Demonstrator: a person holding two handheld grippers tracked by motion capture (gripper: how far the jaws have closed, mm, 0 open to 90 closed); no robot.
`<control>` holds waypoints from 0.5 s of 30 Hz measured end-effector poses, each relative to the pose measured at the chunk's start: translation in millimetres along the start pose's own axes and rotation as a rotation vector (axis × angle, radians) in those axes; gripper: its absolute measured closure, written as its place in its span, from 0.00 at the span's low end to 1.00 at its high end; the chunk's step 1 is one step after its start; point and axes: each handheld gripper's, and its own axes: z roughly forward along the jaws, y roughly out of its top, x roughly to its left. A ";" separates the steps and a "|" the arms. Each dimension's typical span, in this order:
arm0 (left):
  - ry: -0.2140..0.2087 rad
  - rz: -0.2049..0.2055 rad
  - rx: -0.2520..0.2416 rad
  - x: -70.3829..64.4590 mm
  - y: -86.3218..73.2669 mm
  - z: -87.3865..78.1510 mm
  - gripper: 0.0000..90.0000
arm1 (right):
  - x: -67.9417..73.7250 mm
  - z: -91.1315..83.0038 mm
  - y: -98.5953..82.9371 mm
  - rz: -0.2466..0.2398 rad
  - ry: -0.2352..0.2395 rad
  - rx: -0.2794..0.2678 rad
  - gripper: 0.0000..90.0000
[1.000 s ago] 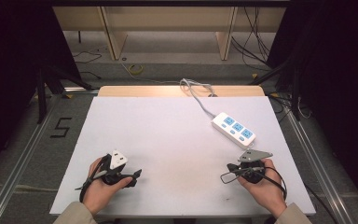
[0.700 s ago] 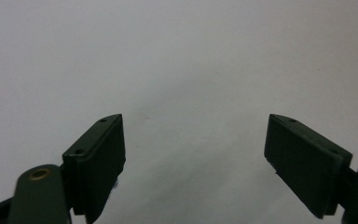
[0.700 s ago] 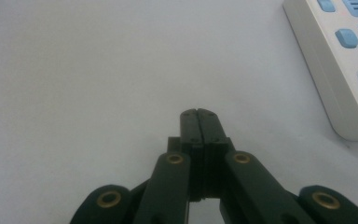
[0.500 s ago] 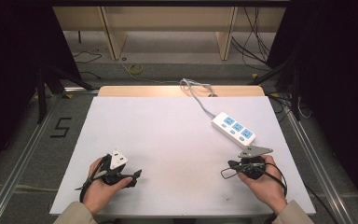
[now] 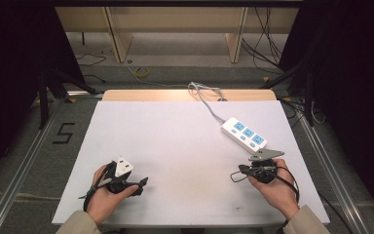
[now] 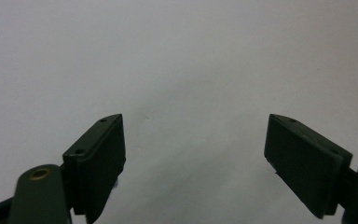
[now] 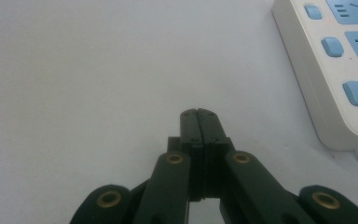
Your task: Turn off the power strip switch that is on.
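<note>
The power strip [image 5: 244,134] lies at the far right of the bench [image 5: 175,146], untouched; right gripper [image 5: 239,170] pinched together just near it, left gripper [image 5: 141,183] spread apart, empty; next, probably reaching for it

We wear beige sleeves [image 5: 80,225] at both wrists. Each hand grips a black tool: the left gripper [image 5: 142,182] carries a white block on top, the right gripper [image 5: 235,171] a grey three-cornered plate, and thin black cables loop from both. Our left gripper's [image 6: 193,158] jaws are flat black slabs with small screw holes near the tips, on a link with a brass rivet. Our right gripper's [image 7: 198,113] jaws are black too — four links with brass rivets fan out below them.
</note>
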 end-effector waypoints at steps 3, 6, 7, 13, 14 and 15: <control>0.001 0.000 0.000 -0.1 0.0 0.0 0.22 | -0.5 1.2 0.7 -0.002 -0.002 0.004 1.00; 0.001 0.000 0.000 0.0 0.0 0.0 0.22 | -1.3 2.1 1.4 -0.001 -0.002 0.009 1.00; 0.001 0.000 0.000 0.0 0.0 0.0 0.22 | -1.7 2.3 1.6 -0.002 -0.002 0.010 1.00; 0.001 -0.002 0.001 -0.2 -0.1 0.3 0.23 | -3.8 2.8 4.5 0.000 -0.007 0.012 1.00; 0.001 -0.002 0.001 -0.2 -0.1 0.3 0.23 | -4.3 2.9 5.2 0.001 -0.009 0.012 1.00; 0.001 -0.002 0.002 -0.2 -0.1 0.3 0.23 | -4.9 3.0 5.8 -0.002 -0.009 0.013 1.00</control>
